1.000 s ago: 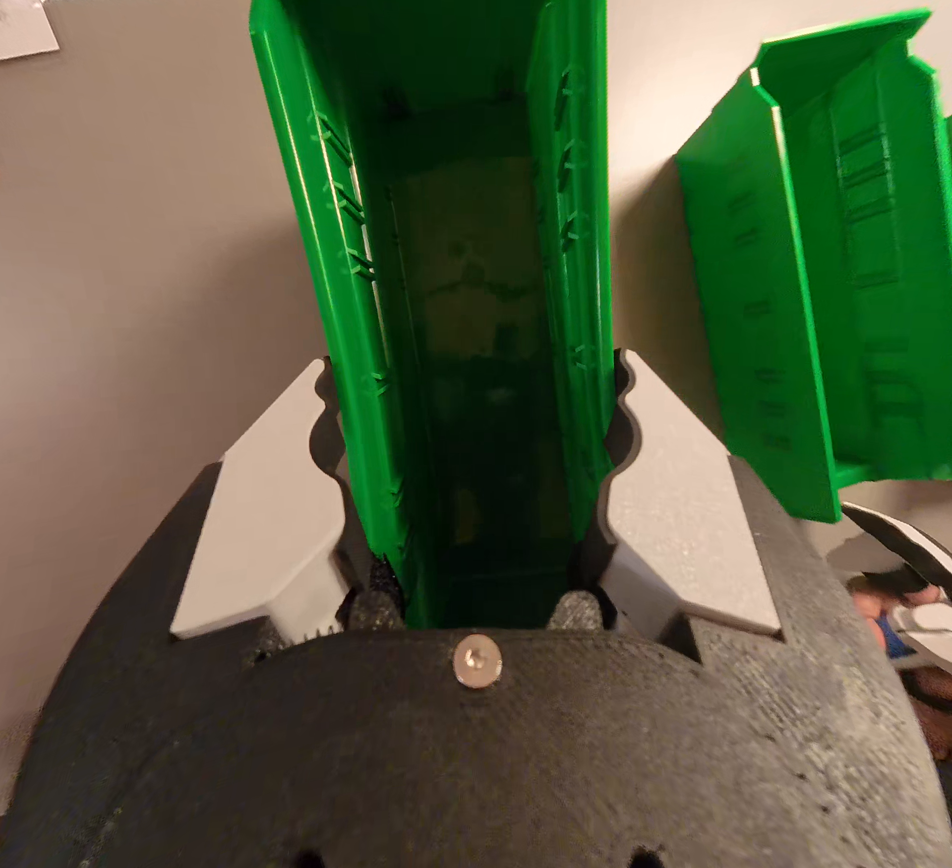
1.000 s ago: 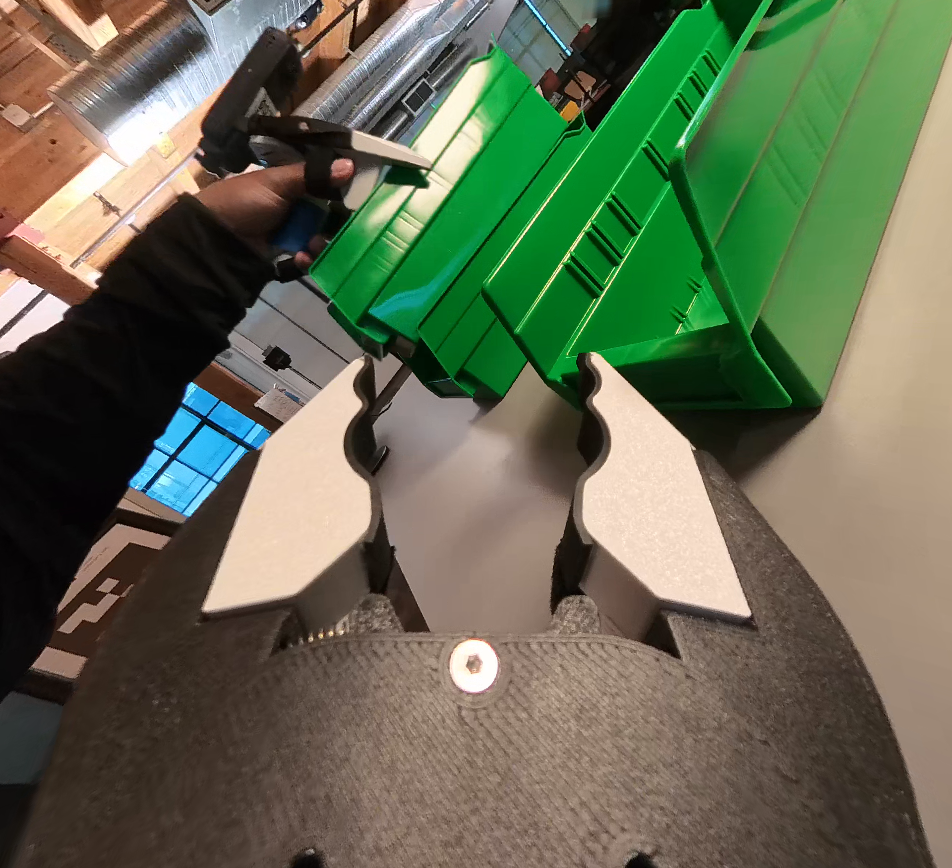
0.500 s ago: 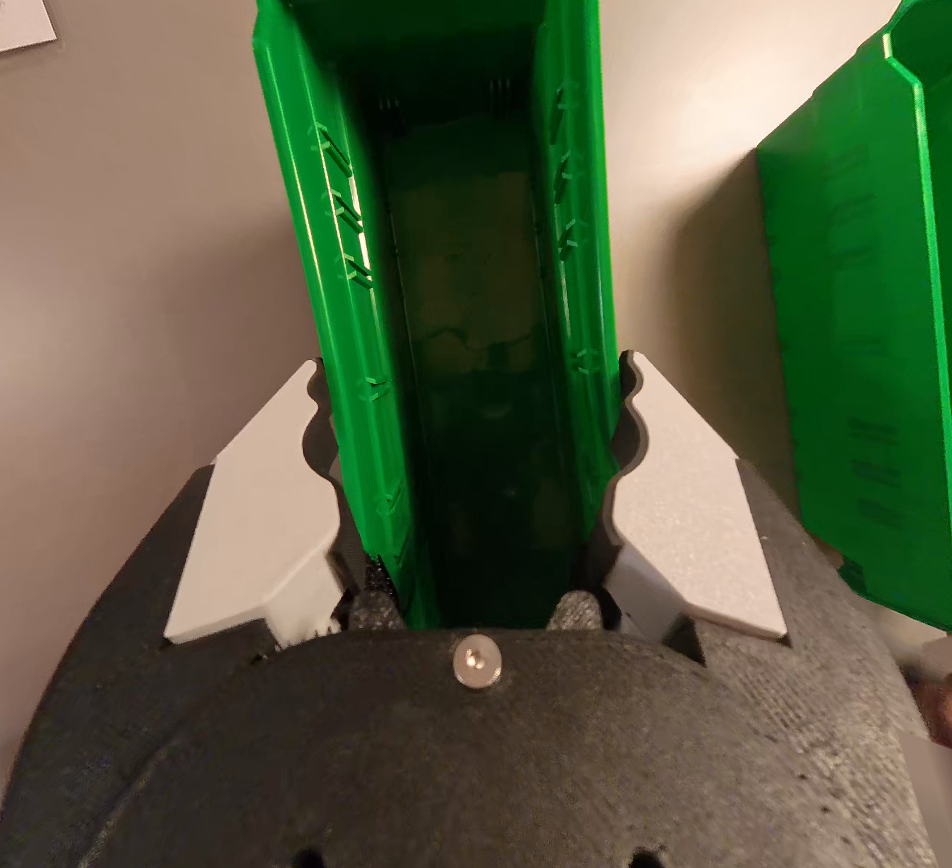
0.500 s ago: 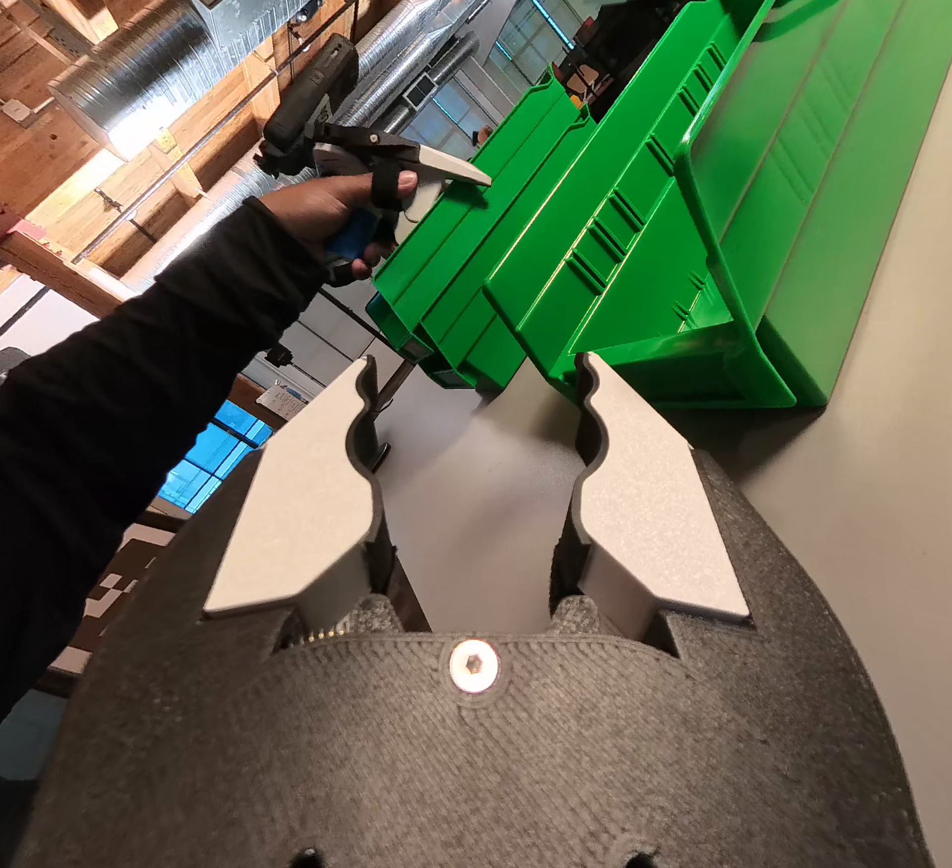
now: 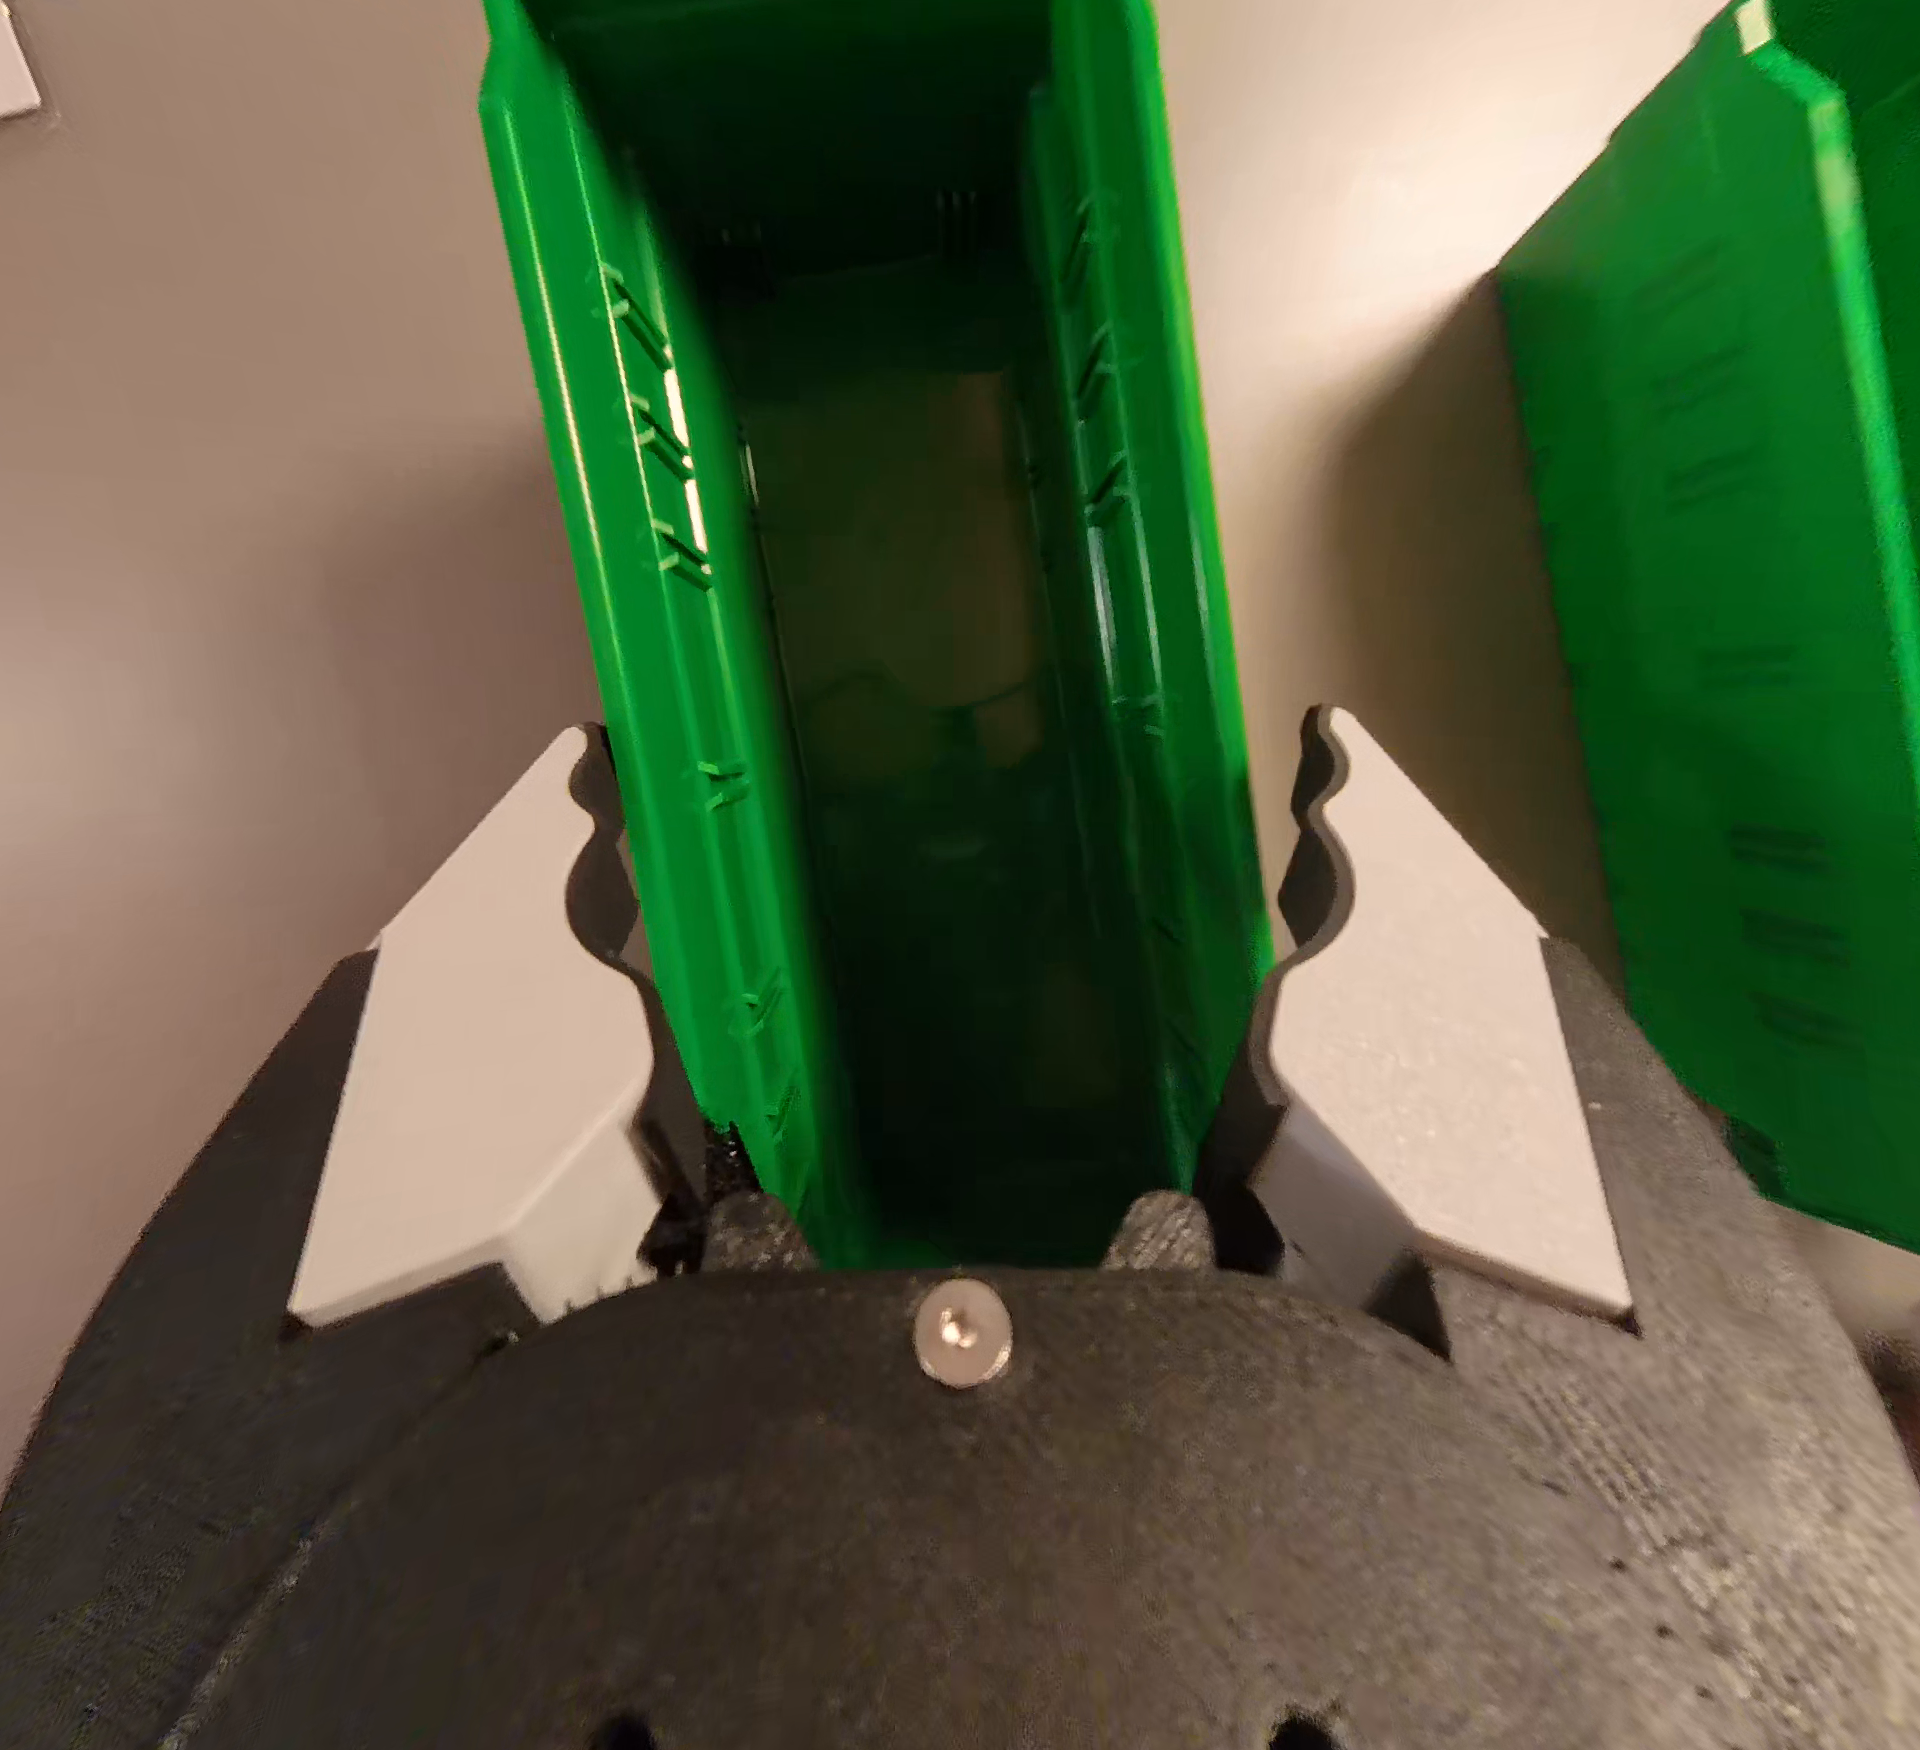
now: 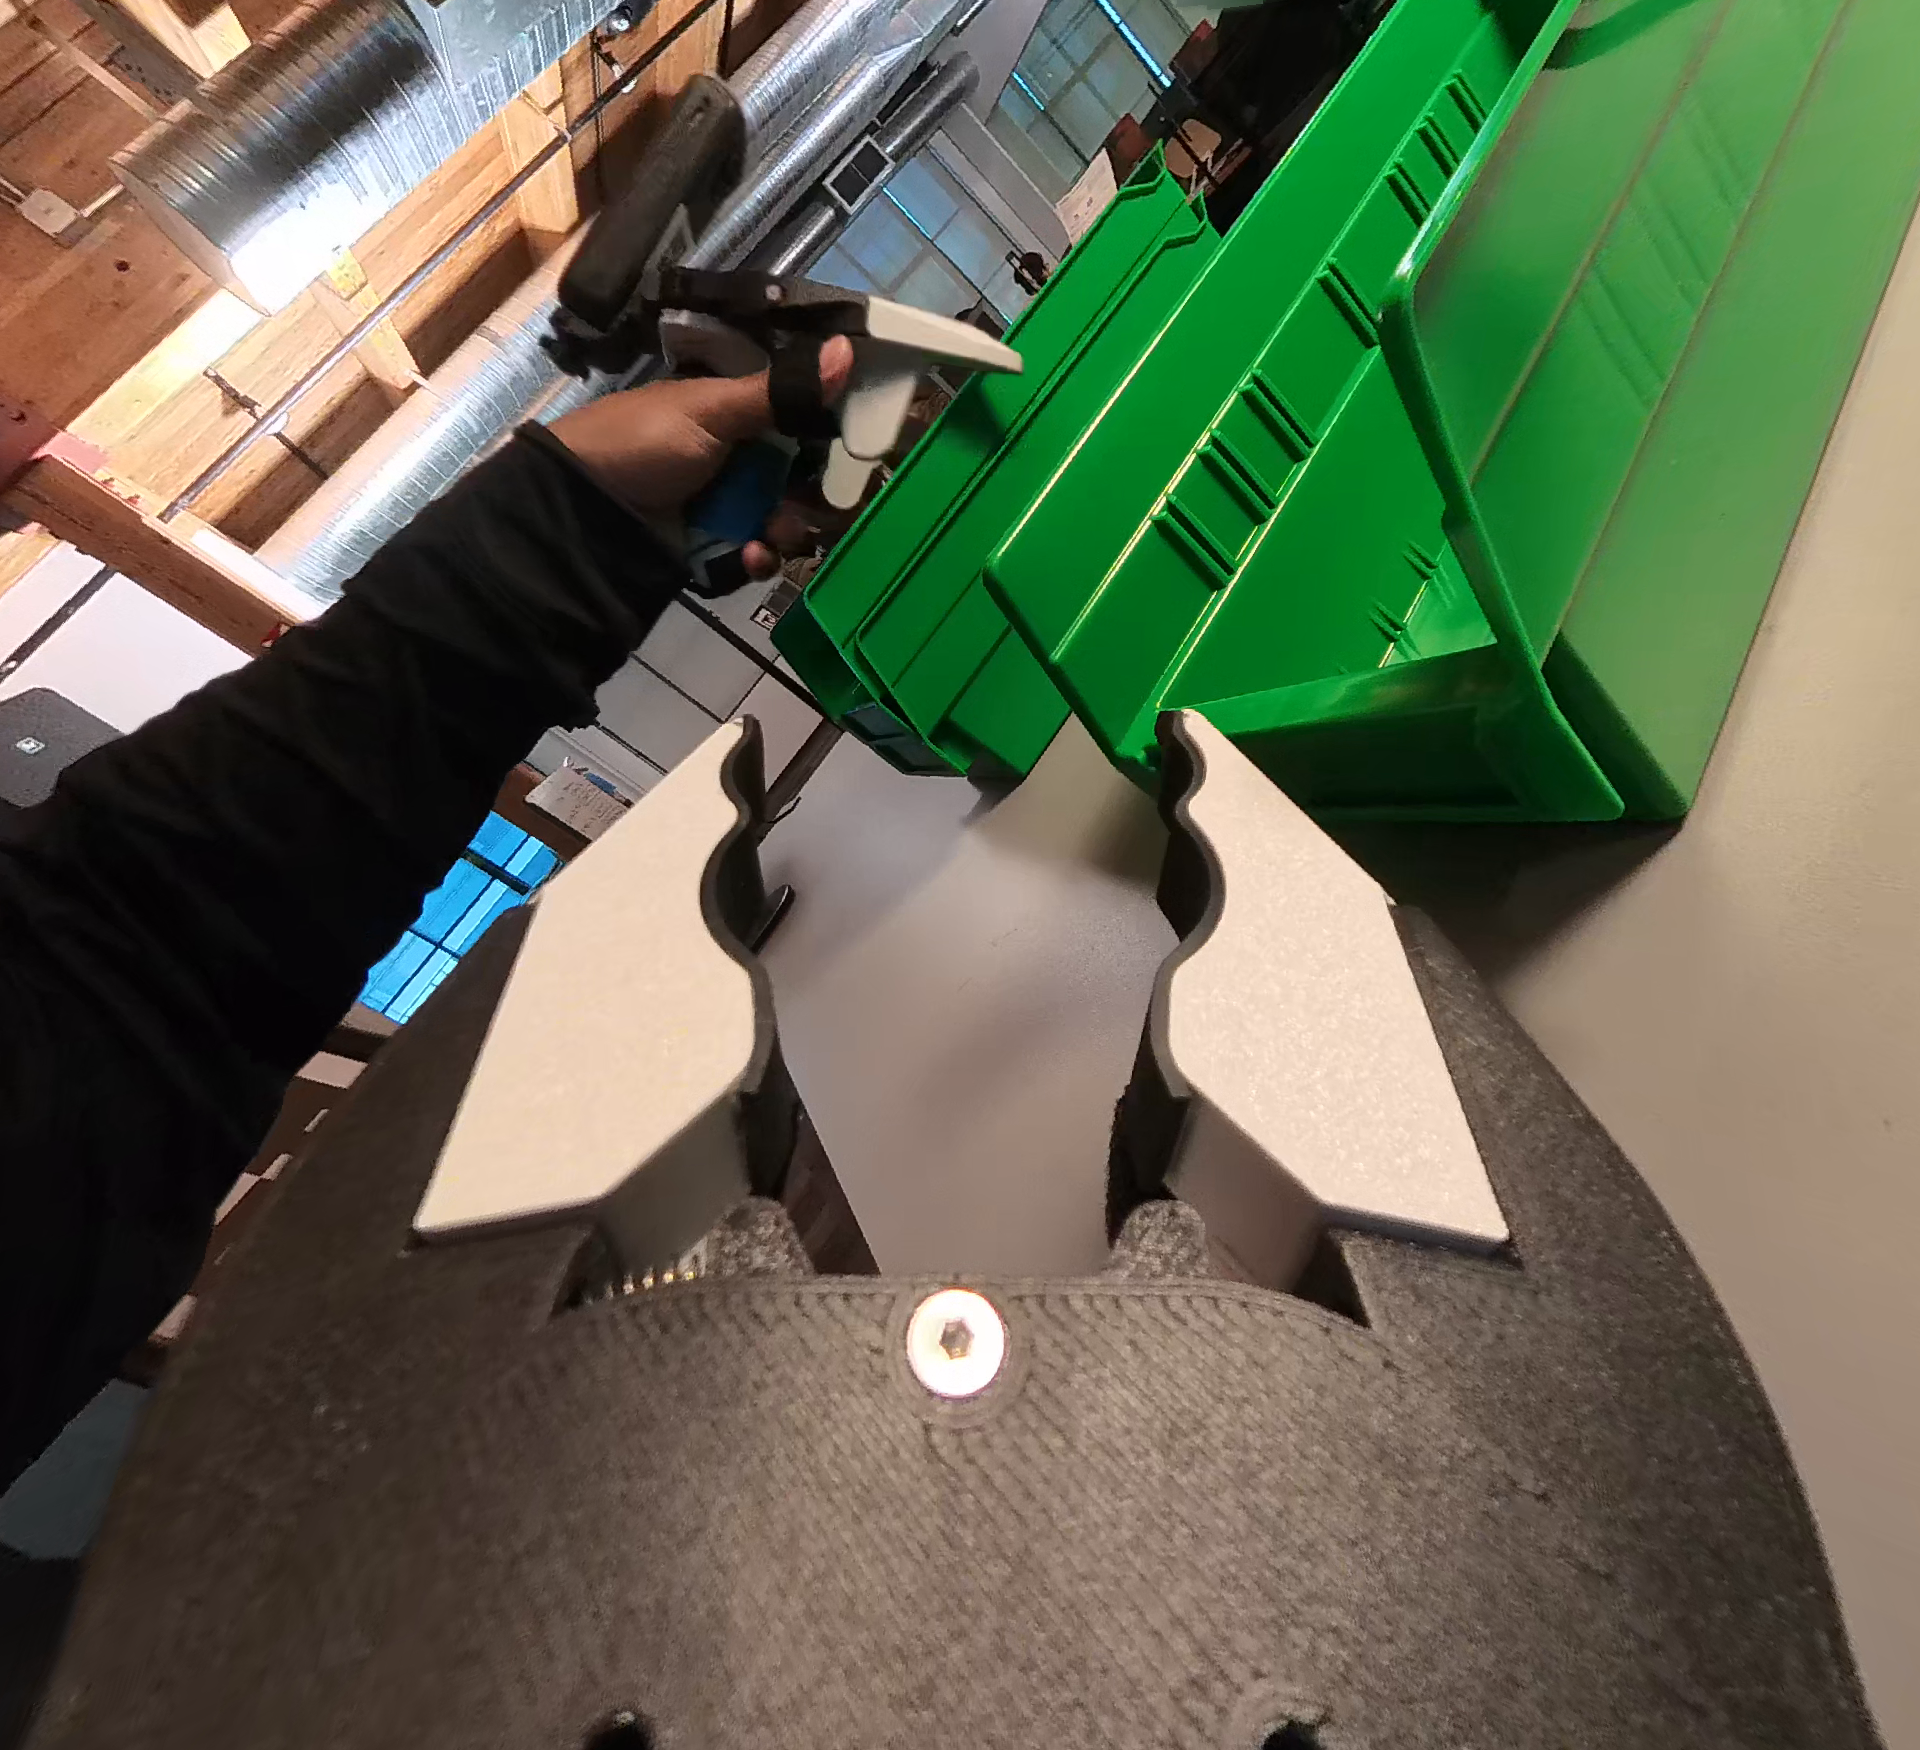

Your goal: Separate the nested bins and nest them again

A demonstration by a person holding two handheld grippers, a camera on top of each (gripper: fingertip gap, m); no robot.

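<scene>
Green bin (image 5: 862, 557) between spread fingers of left hand-held gripper (image 5: 961, 827) (right pad apart, left seemingly touching); ungripped.

Worktop (image 6: 1714, 1077): plain grey, matte. Two green bins resting directly on it. Narrow bin (image 5: 852, 557) lies lengthwise, open top up. Wider bin (image 6: 1662, 453) well apart beside it, also open top up. Worktop surface between bins bare grey.
</scene>
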